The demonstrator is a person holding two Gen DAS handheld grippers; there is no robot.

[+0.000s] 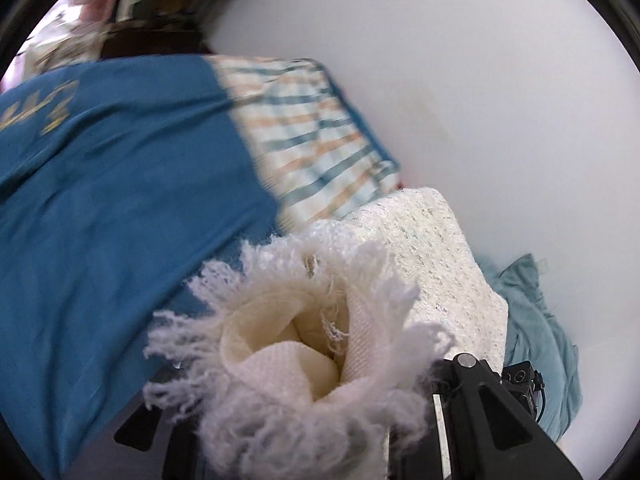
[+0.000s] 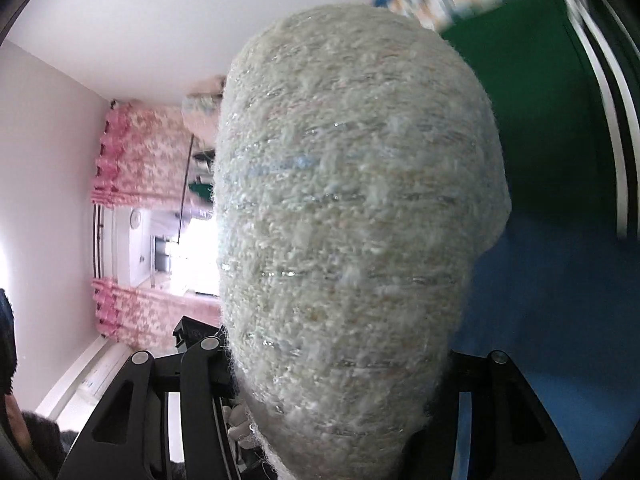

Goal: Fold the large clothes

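The left hand-held gripper [image 1: 320,412] is clamping the fringed end of a cream knitted garment [image 1: 424,264], which is draping outward over a blue cloth [image 1: 120,208] and a striped cloth [image 1: 316,136]. The right hand-held gripper [image 2: 340,420] is pinching the same knit [image 2: 352,208], which is hanging up against its camera; pink curtains [image 2: 136,152] are showing behind.

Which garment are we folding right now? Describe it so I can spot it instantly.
On the bed, beside the blue sheet and the plaid cloth, find the cream tweed garment held by both grippers. Unlike its smooth neighbours, it is nubbly, with glinting threads and a frayed white fringe.
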